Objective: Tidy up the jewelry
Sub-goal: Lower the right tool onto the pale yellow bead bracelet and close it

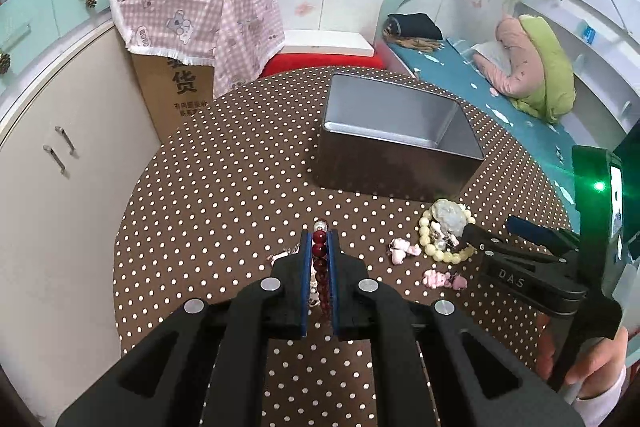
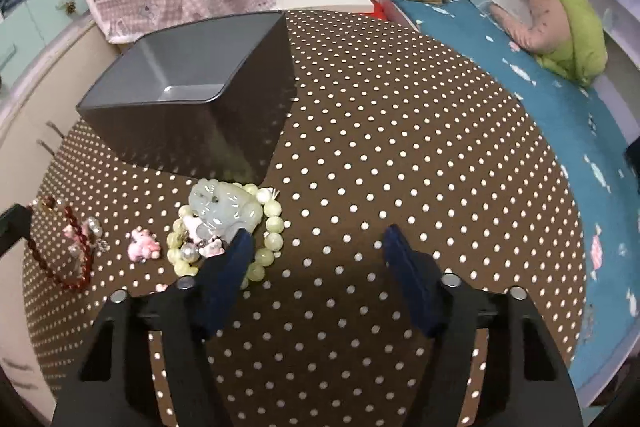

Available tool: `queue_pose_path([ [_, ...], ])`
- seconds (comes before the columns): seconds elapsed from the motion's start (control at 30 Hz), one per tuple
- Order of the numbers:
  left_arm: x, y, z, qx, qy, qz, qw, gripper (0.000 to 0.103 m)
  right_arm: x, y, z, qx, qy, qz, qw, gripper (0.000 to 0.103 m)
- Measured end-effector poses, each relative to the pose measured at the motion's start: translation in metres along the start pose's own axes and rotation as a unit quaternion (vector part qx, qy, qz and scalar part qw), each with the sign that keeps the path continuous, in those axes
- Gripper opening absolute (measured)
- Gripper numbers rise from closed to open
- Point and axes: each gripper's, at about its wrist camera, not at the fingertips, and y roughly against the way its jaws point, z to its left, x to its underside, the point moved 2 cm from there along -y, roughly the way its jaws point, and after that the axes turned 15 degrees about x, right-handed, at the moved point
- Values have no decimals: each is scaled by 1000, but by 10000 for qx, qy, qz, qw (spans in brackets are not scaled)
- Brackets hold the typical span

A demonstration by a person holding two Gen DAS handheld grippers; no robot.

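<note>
My left gripper [image 1: 320, 239] is shut on a dark red bead bracelet [image 1: 320, 259], low over the brown dotted tablecloth [image 1: 224, 211]; the bracelet also shows in the right wrist view [image 2: 66, 247]. A pale green bead bracelet [image 2: 268, 243] with a jade carving [image 2: 222, 207] lies before an open grey tin box [image 1: 400, 143]. My right gripper [image 2: 316, 239] is open, its left finger over that bracelet's edge. Small pink charms [image 1: 404, 251] lie between the two bracelets.
The tin box [image 2: 192, 99] stands at the table's middle. A cardboard box under pink checked cloth [image 1: 200, 11] stands behind the table on the left. A bed with blue sheet [image 2: 560, 115] runs along the right. White cabinets [image 1: 60, 163] stand left.
</note>
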Motion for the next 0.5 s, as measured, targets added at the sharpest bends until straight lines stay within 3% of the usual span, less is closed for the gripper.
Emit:
queue_pose_path([
  [0.17,-4,-2,-1,86,-31,0,10000,6,-8,-2,12,-15,260,-73,9996,48],
  [0.27,-5,-5,-4,156,-59,21,9999,6,-9,1,24,-303,558,-201,9978,18],
  [0.3,-5,-5,-5,168,-66,22,9998,6,-7,1,23,-339,609,-222,9973,14],
  [0.5,-7,-4,-4,111,-54,-28,9999,6,-10,0,19,-555,333,-140,9978,10],
])
